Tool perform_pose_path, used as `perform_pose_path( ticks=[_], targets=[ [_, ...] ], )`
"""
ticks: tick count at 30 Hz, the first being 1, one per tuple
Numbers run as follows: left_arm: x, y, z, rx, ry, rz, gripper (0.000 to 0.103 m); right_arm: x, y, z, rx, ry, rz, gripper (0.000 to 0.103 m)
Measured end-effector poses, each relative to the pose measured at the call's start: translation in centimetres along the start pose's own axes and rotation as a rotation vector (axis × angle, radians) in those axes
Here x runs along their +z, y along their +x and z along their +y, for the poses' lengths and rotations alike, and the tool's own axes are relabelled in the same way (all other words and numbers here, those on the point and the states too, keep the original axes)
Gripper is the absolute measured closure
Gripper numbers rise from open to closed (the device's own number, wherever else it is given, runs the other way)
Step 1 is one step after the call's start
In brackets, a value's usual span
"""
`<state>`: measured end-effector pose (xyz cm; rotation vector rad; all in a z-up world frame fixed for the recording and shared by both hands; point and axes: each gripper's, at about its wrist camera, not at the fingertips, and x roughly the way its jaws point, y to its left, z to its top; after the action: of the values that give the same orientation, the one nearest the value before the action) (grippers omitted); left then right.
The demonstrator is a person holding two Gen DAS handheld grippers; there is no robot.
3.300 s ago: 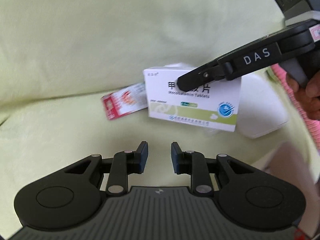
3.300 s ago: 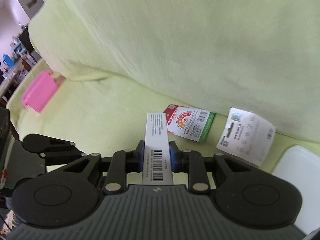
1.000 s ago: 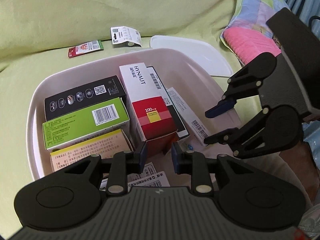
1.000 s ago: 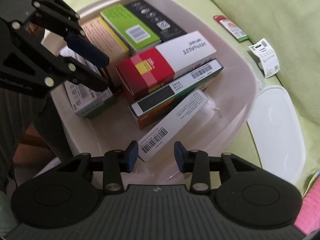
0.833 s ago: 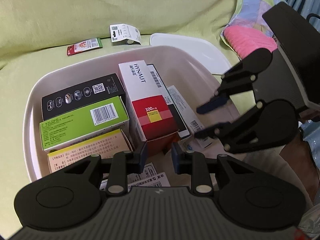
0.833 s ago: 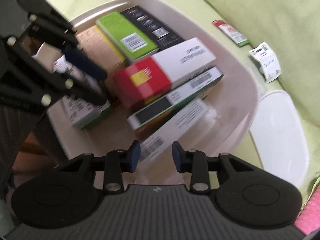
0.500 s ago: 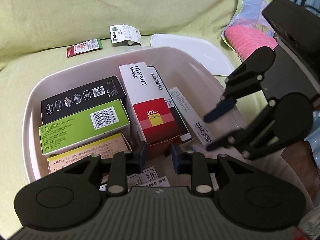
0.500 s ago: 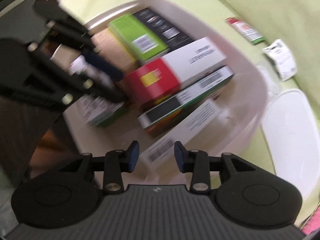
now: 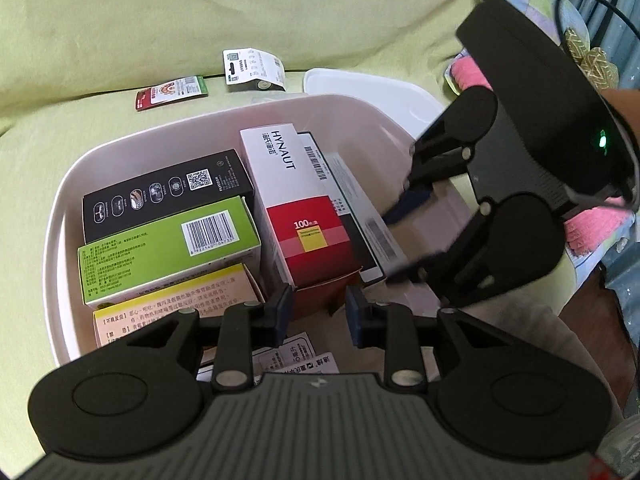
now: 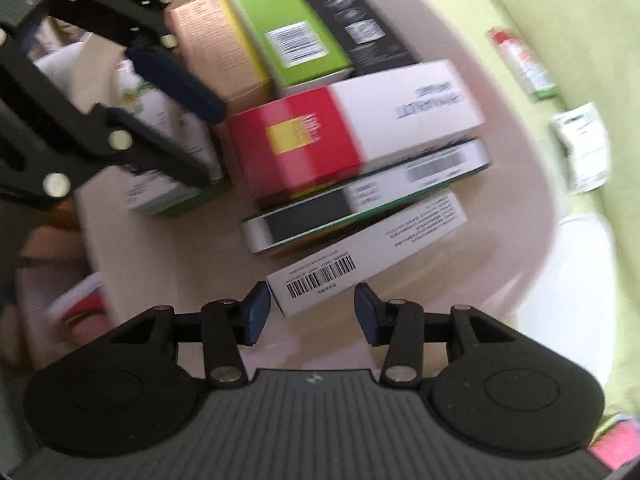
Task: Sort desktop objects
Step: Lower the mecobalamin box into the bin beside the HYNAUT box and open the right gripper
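My right gripper (image 10: 311, 309) is over the near right corner of the smooth rounded white bin (image 9: 56, 236), fingers spread, nothing held. The flat white carton (image 10: 370, 252), barcode end toward me, lies in the bin against the stacked boxes, just ahead of the pads; contact with the left pad is likely but blur hides it. Glossy red-and-white HYNAUT box (image 9: 298, 208) sits mid-bin. My left gripper (image 9: 319, 314) hovers at the bin's near edge, fingers apart, empty. Green fabric surrounds the bin.
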<state>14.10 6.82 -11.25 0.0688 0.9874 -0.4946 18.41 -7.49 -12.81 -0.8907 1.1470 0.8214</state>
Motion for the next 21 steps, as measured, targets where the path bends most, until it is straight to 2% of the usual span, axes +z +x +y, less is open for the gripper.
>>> perform_pose_path(
  ticks=[5,11,14,21],
  targets=[
    [0.0,0.2,-0.1,0.008,0.000,-0.001,0.069,-0.8,-0.8,-0.2,0.003,0.041,-0.085,0.064],
    [-0.1,0.6,-0.3,0.016,0.011,0.007,0.069,-1.8,-1.8,0.1,-0.008,0.053,-0.105,0.065],
    [0.0,0.7,-0.4,0.023,0.016,0.008,0.069,-1.7,-1.2,0.3,-0.047,0.052,-0.106,0.071],
    [0.0,0.9,-0.1,0.034,0.009,0.013,0.069,-1.9,-0.3,0.5,-0.067,0.090,-0.129,0.072]
  ],
)
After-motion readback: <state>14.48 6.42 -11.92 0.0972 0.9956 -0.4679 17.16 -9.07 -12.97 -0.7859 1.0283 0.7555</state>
